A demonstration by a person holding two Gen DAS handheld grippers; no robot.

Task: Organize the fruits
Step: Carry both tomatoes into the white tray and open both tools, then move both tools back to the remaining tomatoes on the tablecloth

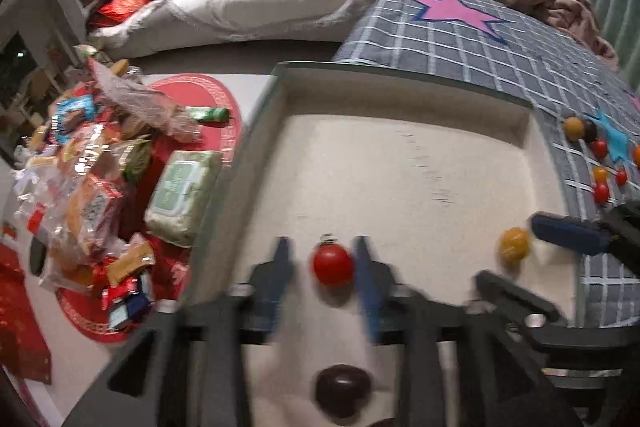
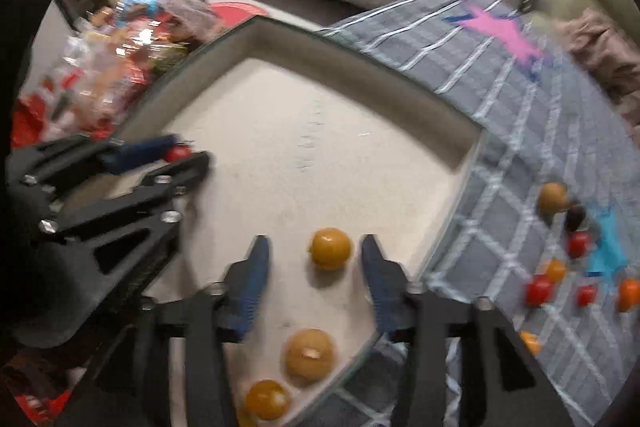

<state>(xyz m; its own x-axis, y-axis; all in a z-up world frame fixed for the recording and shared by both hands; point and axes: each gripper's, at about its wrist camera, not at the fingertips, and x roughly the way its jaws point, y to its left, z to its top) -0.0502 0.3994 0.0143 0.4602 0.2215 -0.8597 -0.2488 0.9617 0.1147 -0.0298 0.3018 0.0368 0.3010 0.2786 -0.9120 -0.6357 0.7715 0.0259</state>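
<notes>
At the far left a heap of snack packets [image 1: 92, 187] lies on a red mat [image 1: 224, 115], with a green wipes pack [image 1: 184, 195] just beside the tray [image 1: 400, 99]. Over the tray's pale floor, the left gripper [image 1: 322, 259] stands spread, a red tomato [image 1: 333, 264] between its fingers, touching neither as far as shows. A dark fruit [image 1: 342, 389] lies nearer the camera. To the right, the right gripper [image 2: 316, 259] is also spread, around a yellow fruit [image 2: 331, 248] without touching it. Two more yellow fruits [image 2: 310, 355] lie nearer in the tray. Further right, loose red and orange fruits [image 2: 556, 271] sit on the checked cloth [image 2: 500, 131].
</notes>
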